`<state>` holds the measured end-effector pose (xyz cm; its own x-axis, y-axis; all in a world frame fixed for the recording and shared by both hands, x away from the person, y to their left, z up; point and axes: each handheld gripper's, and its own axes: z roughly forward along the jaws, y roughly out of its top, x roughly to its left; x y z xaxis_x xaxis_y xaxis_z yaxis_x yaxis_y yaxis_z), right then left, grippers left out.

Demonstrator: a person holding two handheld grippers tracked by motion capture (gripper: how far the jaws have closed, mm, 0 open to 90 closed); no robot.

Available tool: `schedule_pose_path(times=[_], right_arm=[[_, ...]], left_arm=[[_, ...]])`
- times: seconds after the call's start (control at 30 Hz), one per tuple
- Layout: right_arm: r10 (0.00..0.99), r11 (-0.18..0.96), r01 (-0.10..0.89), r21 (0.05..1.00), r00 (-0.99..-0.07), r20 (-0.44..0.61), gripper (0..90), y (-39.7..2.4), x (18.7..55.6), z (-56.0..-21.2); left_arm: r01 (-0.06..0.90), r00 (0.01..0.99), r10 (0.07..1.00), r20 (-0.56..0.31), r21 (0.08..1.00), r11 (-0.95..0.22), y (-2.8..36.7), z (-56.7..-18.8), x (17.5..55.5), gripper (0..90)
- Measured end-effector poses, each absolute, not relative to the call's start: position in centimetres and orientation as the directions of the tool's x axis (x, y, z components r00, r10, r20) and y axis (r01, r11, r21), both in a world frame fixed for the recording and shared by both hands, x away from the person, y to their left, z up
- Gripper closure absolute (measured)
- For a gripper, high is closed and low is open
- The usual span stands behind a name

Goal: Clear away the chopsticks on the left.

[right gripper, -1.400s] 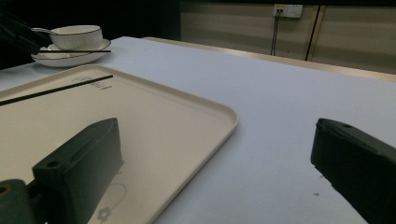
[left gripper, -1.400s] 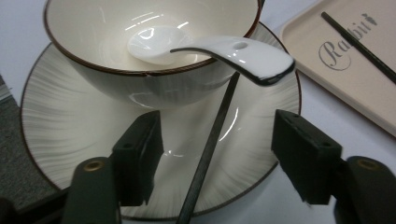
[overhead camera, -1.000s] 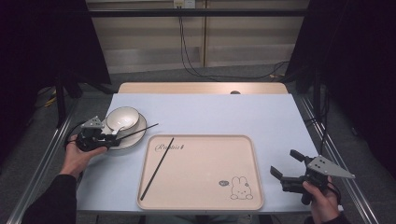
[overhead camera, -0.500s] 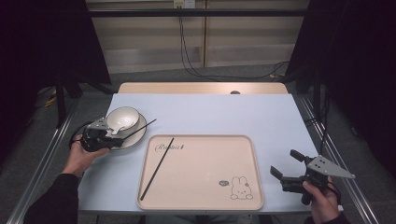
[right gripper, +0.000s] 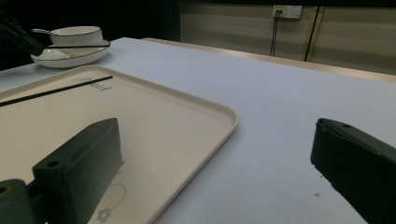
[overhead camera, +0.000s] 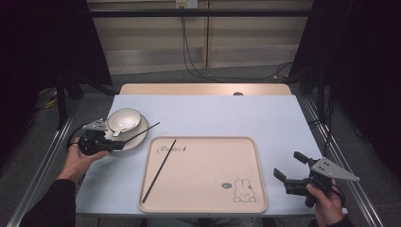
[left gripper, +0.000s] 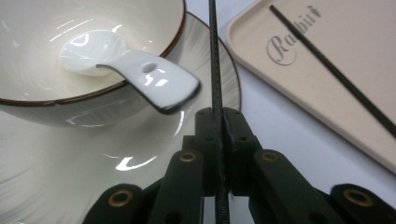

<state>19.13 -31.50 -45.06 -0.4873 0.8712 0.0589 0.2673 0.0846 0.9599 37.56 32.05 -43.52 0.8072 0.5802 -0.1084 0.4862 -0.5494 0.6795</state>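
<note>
My left gripper (overhead camera: 112, 141) is shut on a black chopstick (overhead camera: 139, 132), which points up and right across the rim of a white plate (overhead camera: 128, 144). The left gripper view has its jaws (left gripper: 218, 116) closed on that chopstick (left gripper: 214, 56) just above the plate (left gripper: 70, 154). A brown-rimmed bowl (overhead camera: 124, 120) stands on the plate with a white spoon (left gripper: 140, 77) resting in it. A second chopstick (overhead camera: 159, 168) lies on the beige tray (overhead camera: 203, 189). My right gripper (overhead camera: 289, 165) is open and holds nothing, off the tray's right front corner.
The tray (right gripper: 163, 121) covers the middle front of the pale blue table (overhead camera: 236, 118). The bowl and plate (right gripper: 70, 51) stand at its far left. Dark frame rails run along both table sides.
The left hand has turned slightly with the chopstick still held over the plate. The right gripper has not moved.
</note>
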Motion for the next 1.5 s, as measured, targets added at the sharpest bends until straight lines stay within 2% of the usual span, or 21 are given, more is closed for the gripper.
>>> schedule_pose_path(times=[0.5, 1.0, 1.5], right_arm=[[0.868, 0.086, 0.265, 0.96, -0.493, 0.058, 1.7, -31.4, 19.2, -45.0], [0.869, 0.084, 0.266, 0.96, -0.49, 0.06, 1.7, -31.5, 19.2, -45.0], [0.869, 0.085, 0.266, 0.96, -0.492, 0.06, 1.8, -31.4, 19.2, -45.0]], left_arm=[[0.548, 0.76, 0.608, -0.228, 0.727, -0.413, 31.9, -42.4, 35.0, 85.8], [0.553, 0.742, 0.625, -0.242, 0.748, -0.367, 29.6, -41.0, 32.7, 85.8], [0.592, 0.683, 0.686, -0.251, 0.74, -0.318, 27.0, -40.7, 31.0, 85.7]])
